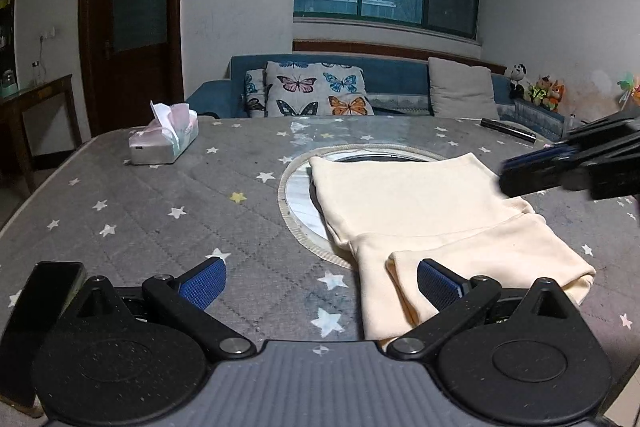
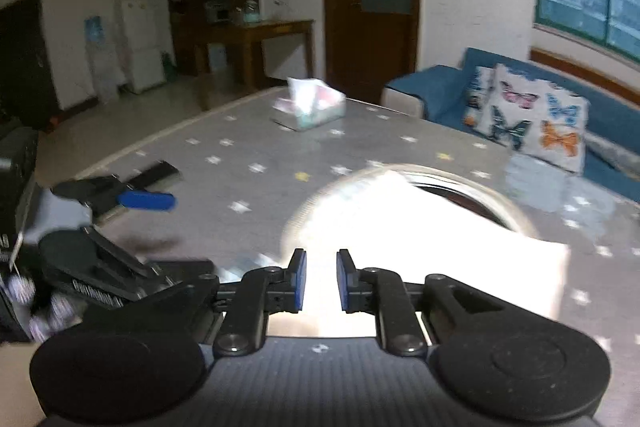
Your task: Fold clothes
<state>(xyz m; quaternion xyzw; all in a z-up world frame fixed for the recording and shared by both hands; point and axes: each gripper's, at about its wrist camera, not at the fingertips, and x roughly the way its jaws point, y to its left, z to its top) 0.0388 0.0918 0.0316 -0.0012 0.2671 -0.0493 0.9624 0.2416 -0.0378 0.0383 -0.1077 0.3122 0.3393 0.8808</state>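
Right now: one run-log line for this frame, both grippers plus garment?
left gripper: open, empty | right gripper: jaws narrowly parted, empty, above garment | cream garment: partly folded on star-print tablecloth | tissue pack: far-left

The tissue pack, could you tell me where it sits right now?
In the left wrist view, the tissue pack sits at the table's far left, well left of the cream garment.

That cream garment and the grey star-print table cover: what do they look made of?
Cream folded garment: likely soft matte cotton knit; it drapes with rounded fold edges and no sheen. Grey star-print table cover: seemingly quilted fabric with faint diamond stitch lines, matte; a coated surface can't be ruled out.
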